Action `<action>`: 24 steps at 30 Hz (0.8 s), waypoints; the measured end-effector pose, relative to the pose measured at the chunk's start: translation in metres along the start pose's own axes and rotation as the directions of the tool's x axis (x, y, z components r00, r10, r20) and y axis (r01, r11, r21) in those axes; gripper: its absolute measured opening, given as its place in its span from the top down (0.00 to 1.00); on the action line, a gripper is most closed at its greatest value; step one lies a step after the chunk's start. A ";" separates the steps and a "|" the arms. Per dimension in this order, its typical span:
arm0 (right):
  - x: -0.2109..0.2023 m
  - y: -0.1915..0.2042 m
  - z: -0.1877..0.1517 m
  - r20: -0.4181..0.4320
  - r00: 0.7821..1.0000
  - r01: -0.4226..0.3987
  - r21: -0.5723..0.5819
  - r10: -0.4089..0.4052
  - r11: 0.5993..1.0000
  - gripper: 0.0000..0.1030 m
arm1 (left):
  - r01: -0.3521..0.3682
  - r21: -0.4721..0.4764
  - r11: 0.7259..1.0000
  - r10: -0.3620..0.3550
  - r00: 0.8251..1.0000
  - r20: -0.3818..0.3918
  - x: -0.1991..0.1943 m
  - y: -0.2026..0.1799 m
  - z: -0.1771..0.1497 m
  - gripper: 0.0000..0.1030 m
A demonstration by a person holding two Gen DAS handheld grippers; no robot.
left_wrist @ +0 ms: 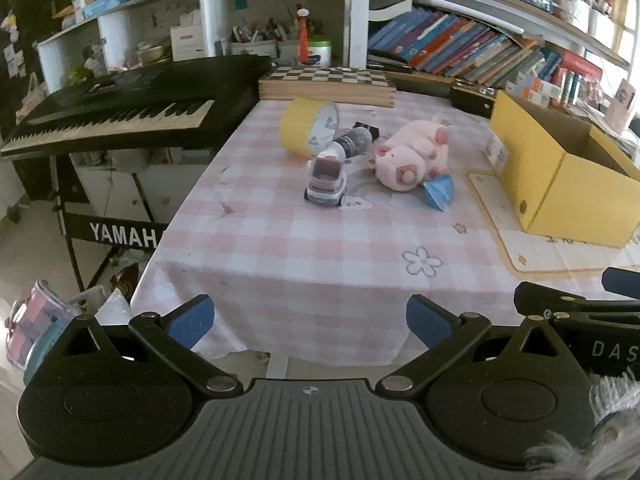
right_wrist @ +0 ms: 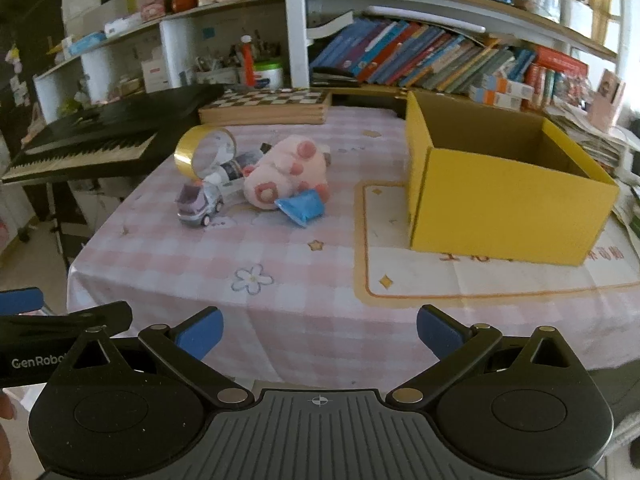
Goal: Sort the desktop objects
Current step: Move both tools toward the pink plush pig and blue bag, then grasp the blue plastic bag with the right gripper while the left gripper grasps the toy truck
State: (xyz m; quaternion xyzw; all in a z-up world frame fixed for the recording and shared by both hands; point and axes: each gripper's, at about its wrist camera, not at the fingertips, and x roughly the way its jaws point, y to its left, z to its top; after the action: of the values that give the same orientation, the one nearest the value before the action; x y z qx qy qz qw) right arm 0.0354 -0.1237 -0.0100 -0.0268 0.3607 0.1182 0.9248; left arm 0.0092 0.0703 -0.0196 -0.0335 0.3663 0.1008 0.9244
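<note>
Left wrist view first: the left tool (left_wrist: 310,320) hangs over the near edge of the worktop (left_wrist: 280,248), blue fingers spread wide, nothing between them. The worktop wears a pink checked cloth with a printed flower (left_wrist: 422,261). Take the pig (left_wrist: 412,154) as our landmark, a pink plush lying on its side mid-cloth. Just left of it sits a small truck (left_wrist: 326,182); behind the truck a bottle (left_wrist: 352,142) lies flat, and behind that a yellow tube (left_wrist: 308,126) lies tipped over. A blue paper piece (left_wrist: 438,192) touches the pig's near side. Well right of the pig, a yellow box (left_wrist: 560,184) stands on a mat (left_wrist: 532,248). Behind the pig, a chessboard (left_wrist: 326,84); far left, a Yamaha keyboard (left_wrist: 116,114); crowded bookshelves (left_wrist: 480,48) fill the back wall. The right tool (left_wrist: 580,304) pokes in at the lower right.

Now the right wrist view: the right tool (right_wrist: 318,334) hovers at the near edge, fingers likewise wide apart and empty. The pig (right_wrist: 288,168) lies left of centre, truck (right_wrist: 198,202) to its left, blue paper (right_wrist: 302,204) against its front, tube (right_wrist: 206,152) behind. The box (right_wrist: 508,196) stands open to the pig's right, inside bare as far as it shows.
</note>
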 end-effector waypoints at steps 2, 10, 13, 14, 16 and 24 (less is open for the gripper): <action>0.008 0.001 0.005 -0.004 1.000 -0.011 -0.012 0.011 1.000 0.00 | -0.006 -0.011 1.000 0.006 1.000 0.002 0.005 0.001 0.005 0.00; 0.041 -0.001 0.029 -0.028 0.998 -0.051 -0.049 0.050 0.997 0.00 | -0.024 -0.028 0.999 0.024 1.000 0.012 0.033 0.003 0.031 0.00; 0.056 -0.002 0.038 -0.043 0.997 -0.073 -0.067 0.070 0.995 0.00 | -0.029 -0.026 0.999 0.029 0.999 0.019 0.046 0.004 0.042 0.00; 0.061 -0.002 0.041 -0.046 0.996 -0.081 -0.077 0.078 0.994 0.01 | -0.030 -0.025 0.999 0.031 0.999 0.018 0.051 0.003 0.047 0.00; 0.072 -0.002 0.047 -0.046 0.995 -0.095 -0.099 0.091 0.991 0.04 | -0.032 -0.023 0.999 0.032 0.999 0.016 0.061 0.003 0.054 0.00; 0.118 -0.001 0.066 -0.056 0.992 -0.119 -0.165 0.112 0.979 0.16 | -0.022 0.022 1.000 0.022 1.000 -0.002 0.104 -0.002 0.080 0.09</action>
State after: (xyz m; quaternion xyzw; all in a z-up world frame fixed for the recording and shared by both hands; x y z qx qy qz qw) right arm 0.1635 -0.0926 -0.0412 -0.0865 0.3715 0.2011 0.9022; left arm 0.1375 0.0959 -0.0328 -0.0193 0.3688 0.1068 0.9231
